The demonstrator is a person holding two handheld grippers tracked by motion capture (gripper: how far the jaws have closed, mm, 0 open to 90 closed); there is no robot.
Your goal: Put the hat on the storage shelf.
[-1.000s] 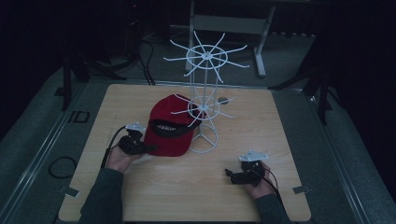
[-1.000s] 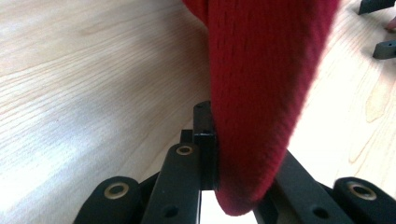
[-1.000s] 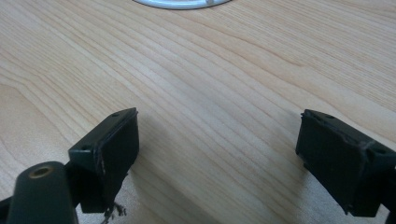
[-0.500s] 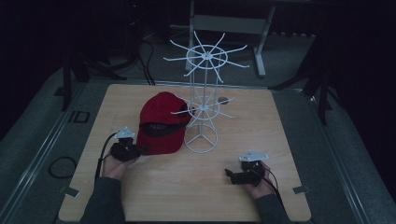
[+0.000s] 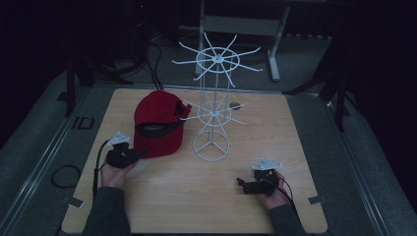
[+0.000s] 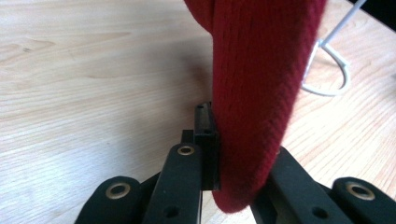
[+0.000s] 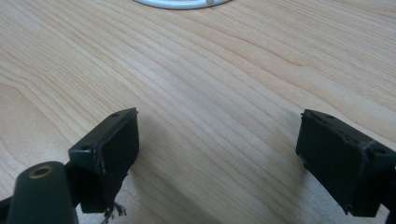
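A red cap (image 5: 157, 123) sits left of the white wire hook stand (image 5: 212, 115) on the wooden table (image 5: 196, 206). My left gripper (image 5: 140, 153) is at the cap's near edge, shut on the brim. In the left gripper view, the red brim (image 6: 257, 93) stands on edge, clamped between the black jaws of that gripper (image 6: 243, 158). My right gripper (image 5: 242, 183) rests low at the front right, pointing left. In its own view this gripper (image 7: 219, 154) is open, its pads (image 7: 116, 144) wide apart with bare wood between them.
The stand's round base (image 5: 211, 146) rests mid-table, with hook arms spreading from two rings above; its base shows as a white wire (image 6: 334, 65) and a white rim (image 7: 182, 3) in the gripper views. Dark floor, cables and frame legs surround the table.
My left gripper has pulled the cap to the left, away from the stand's lower hooks. The right gripper has stayed where it was.
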